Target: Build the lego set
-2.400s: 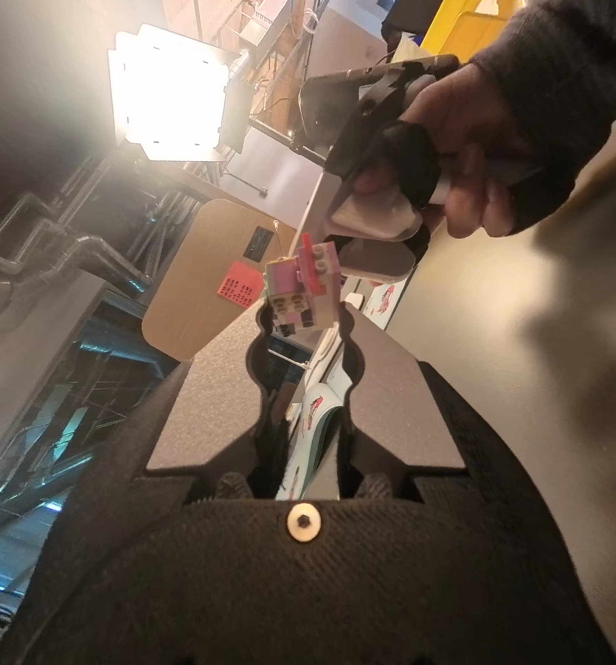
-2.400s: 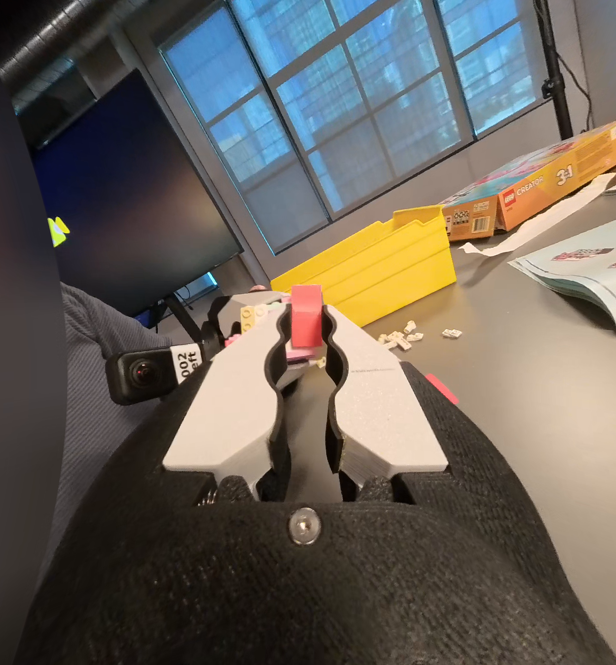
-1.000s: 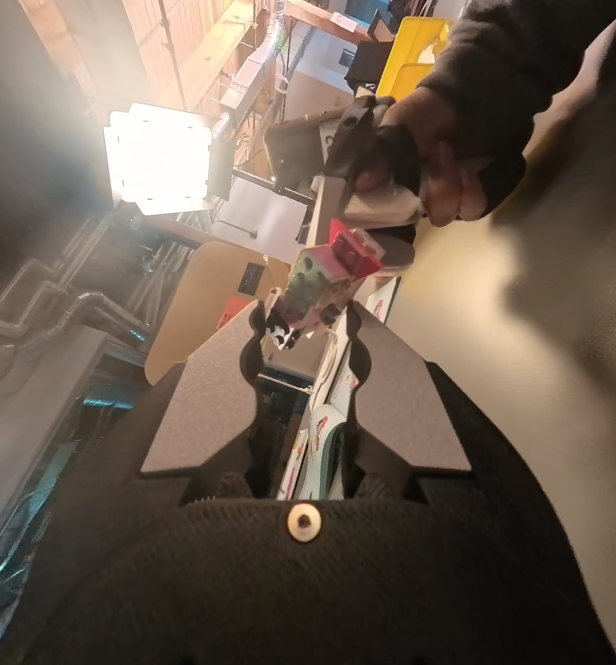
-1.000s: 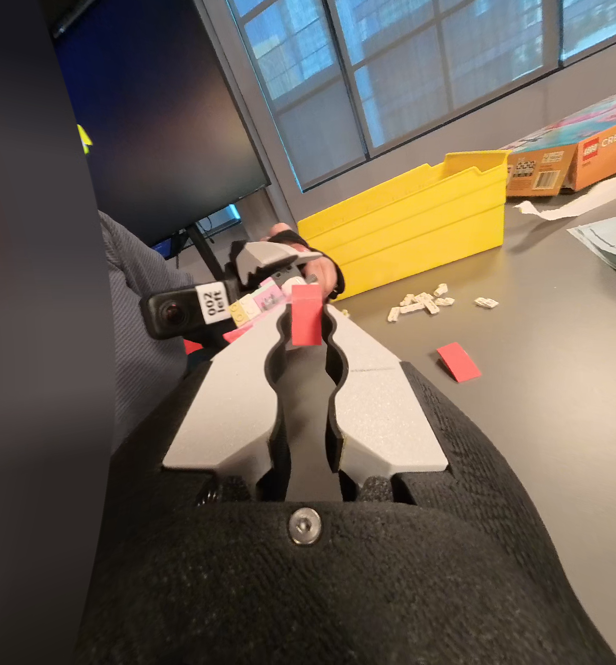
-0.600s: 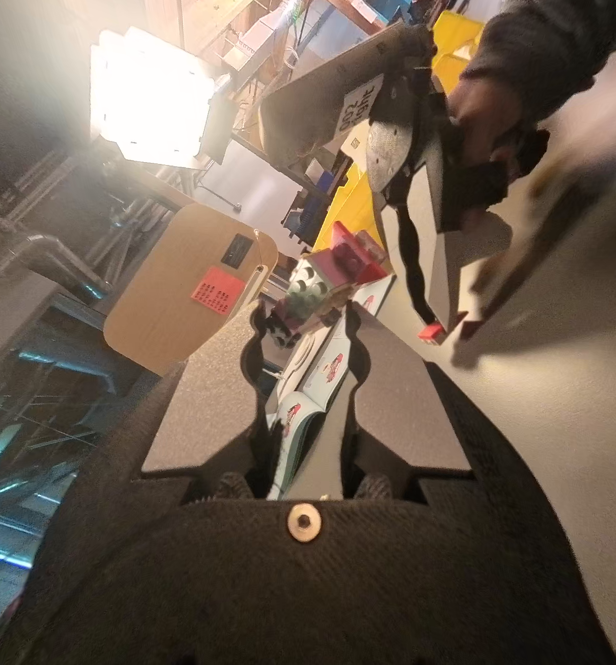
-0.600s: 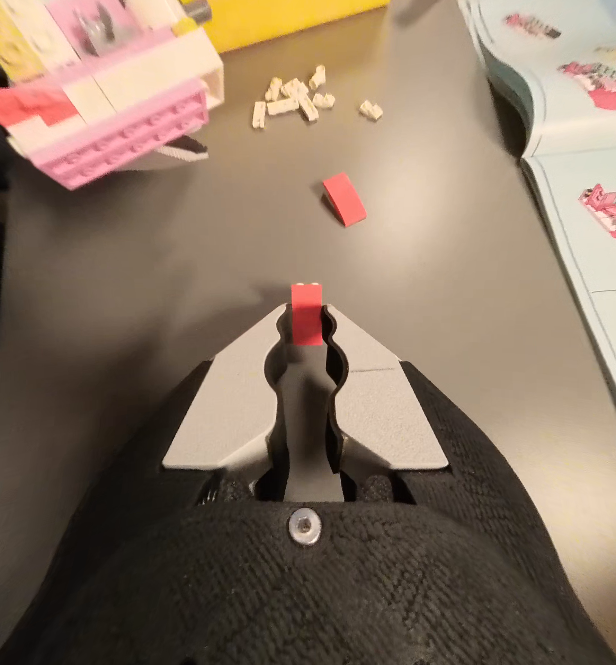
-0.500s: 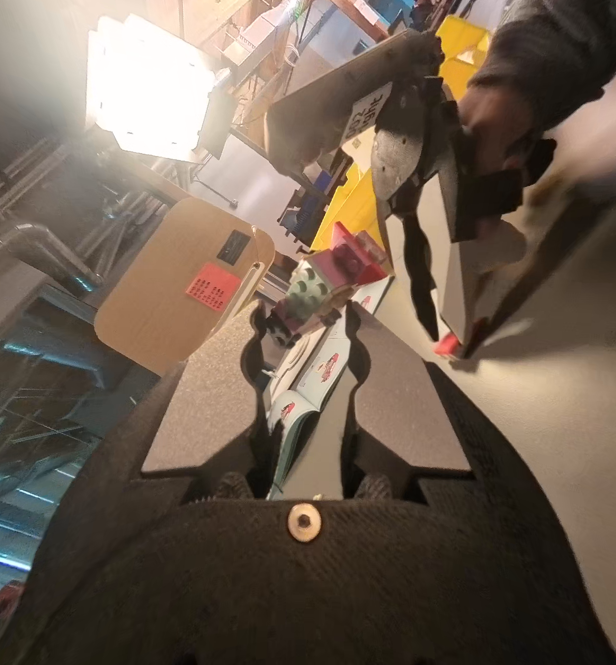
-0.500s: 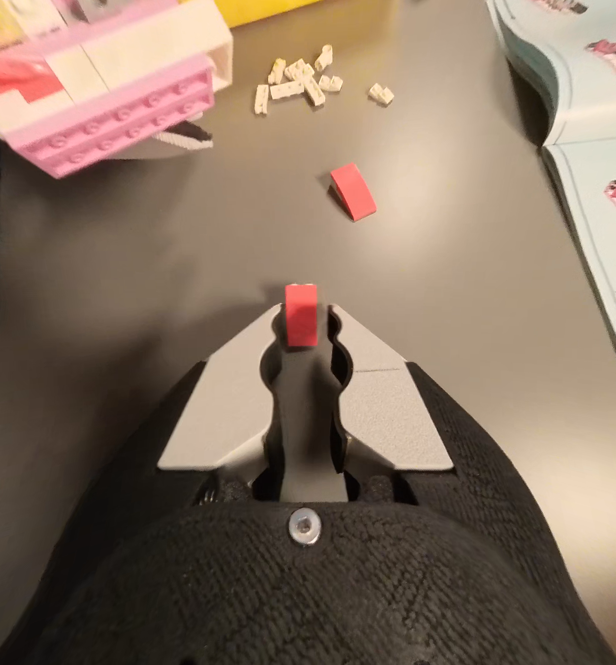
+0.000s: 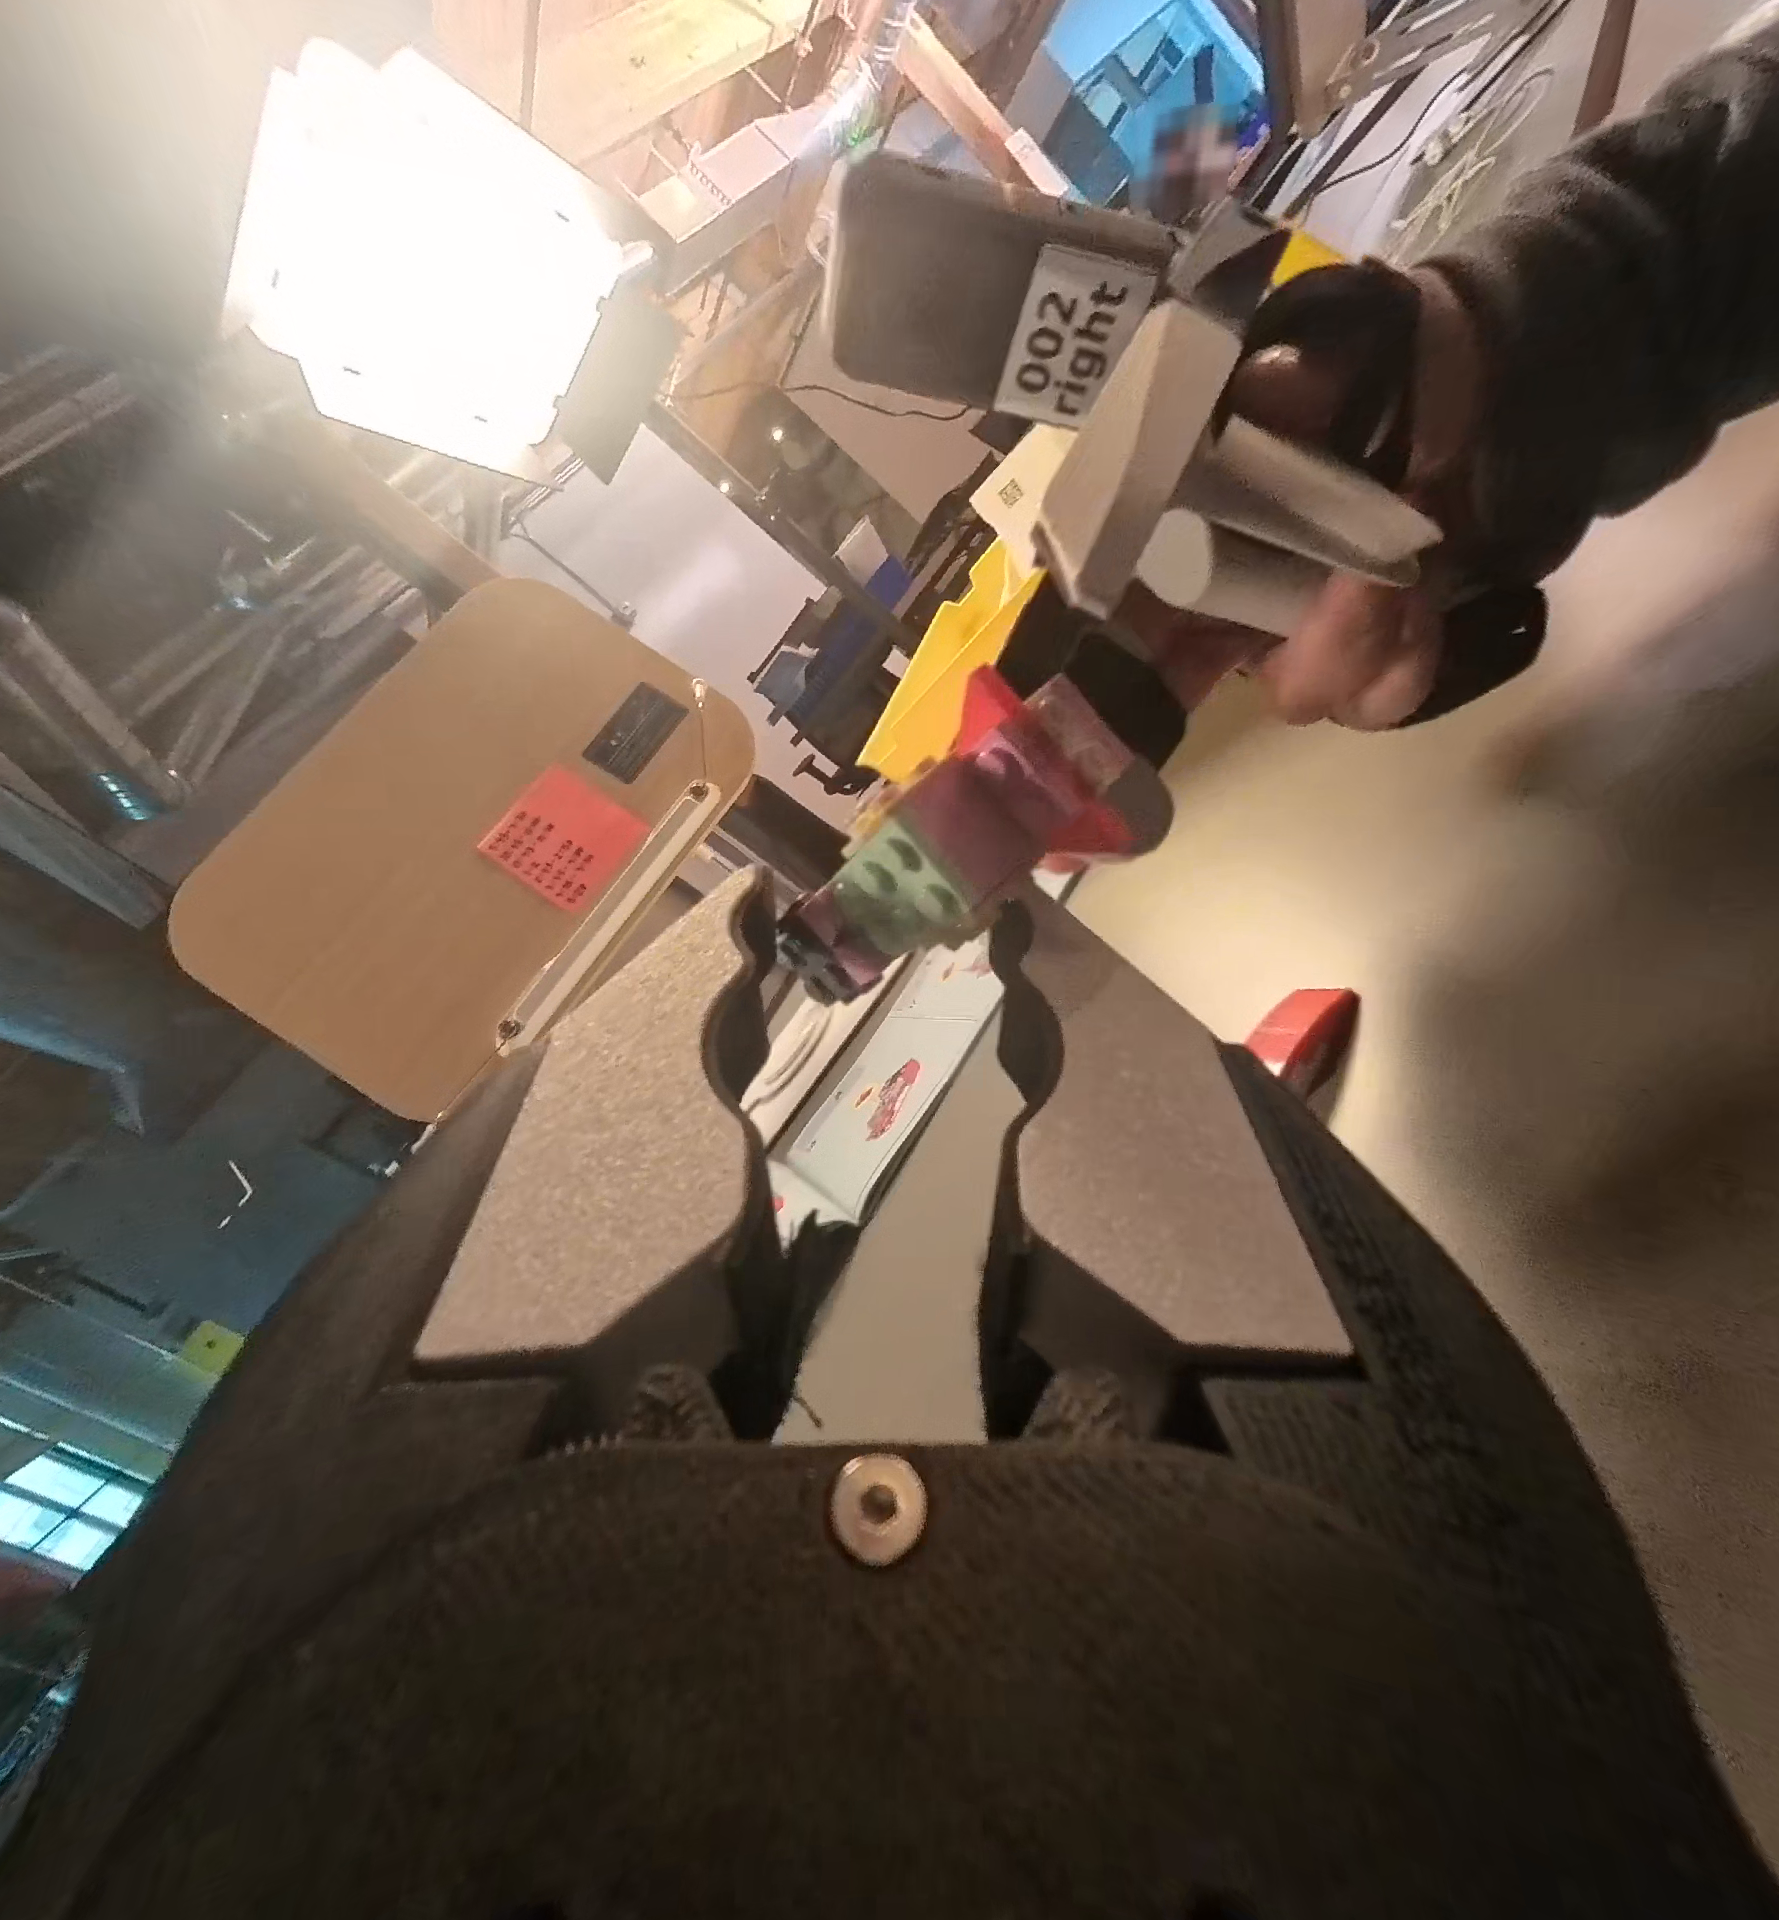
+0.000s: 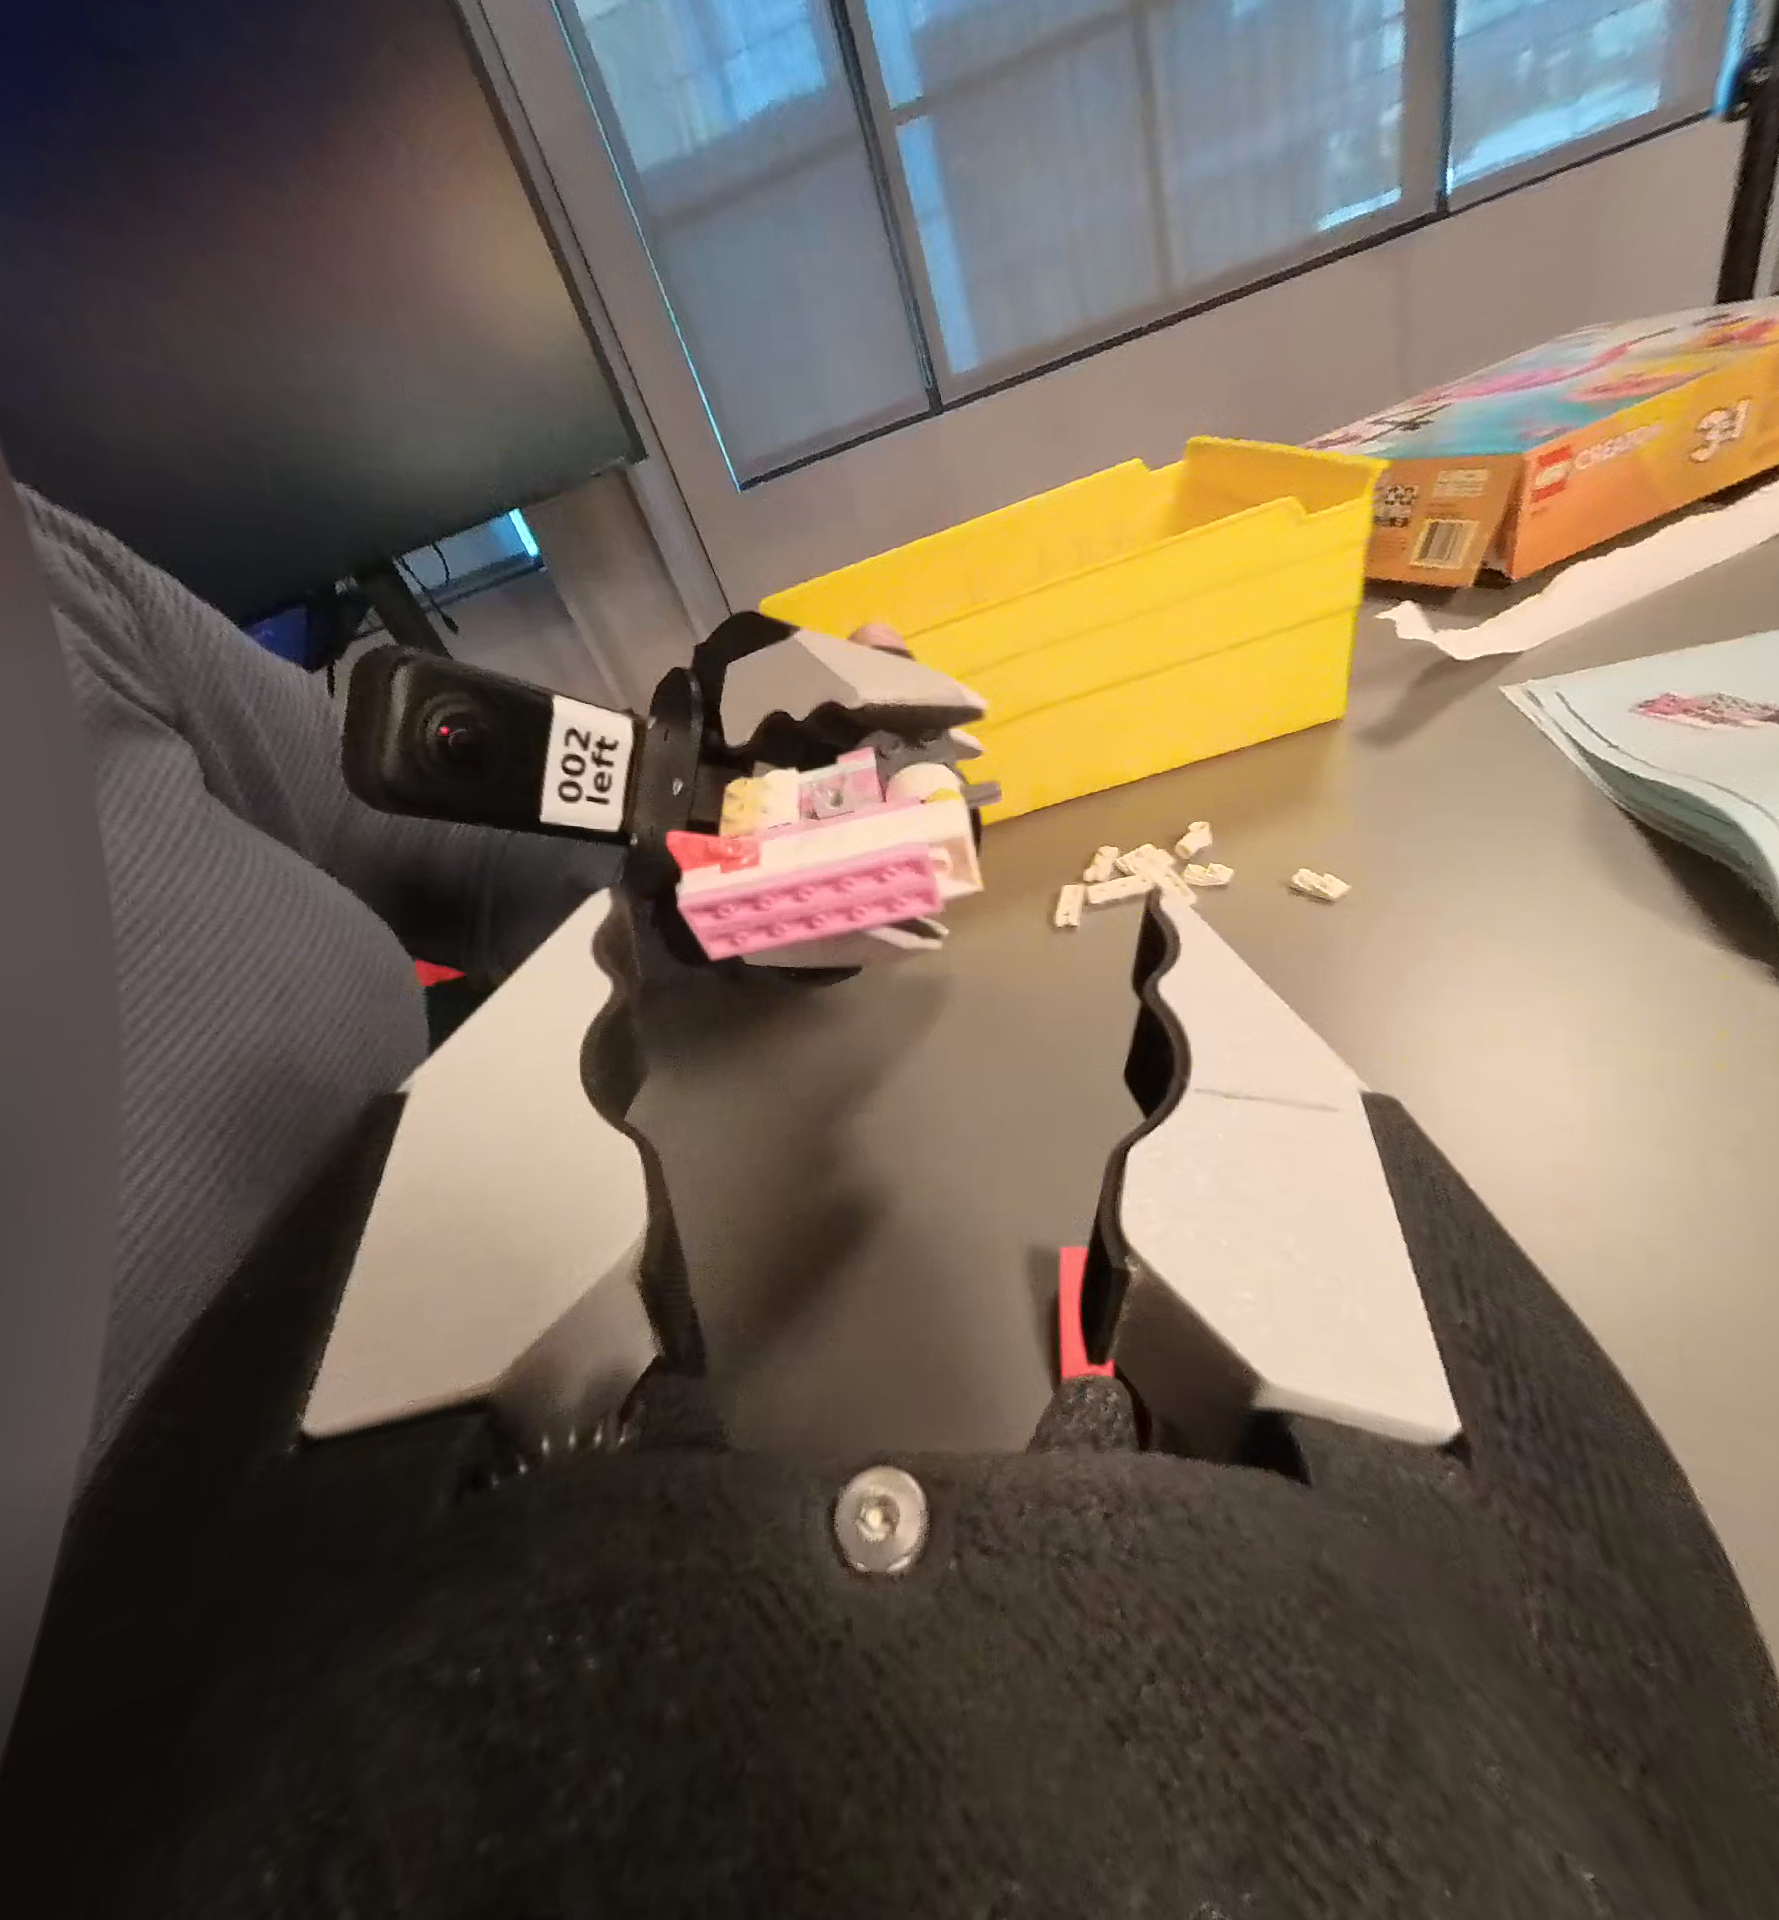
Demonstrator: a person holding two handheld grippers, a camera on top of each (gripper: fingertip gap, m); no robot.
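Right gripper (image 10: 880,914) fingers now spread, empty; its red brick (image 9: 1300,1029) lies released on the surface (image 10: 1487,1039). Left gripper (image 9: 880,914) fingers pinch the pink brick model (image 10: 823,862) at 11 o'clock.

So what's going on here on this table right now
A person is working with two handheld claws over a dark table. The left claw grips a small brick model, pink, white and red, held up above the table. The right claw is wide open with nothing between its fingers. Nearby are a yellow bin, a scatter of small white pieces, an open instruction booklet and the set's box.
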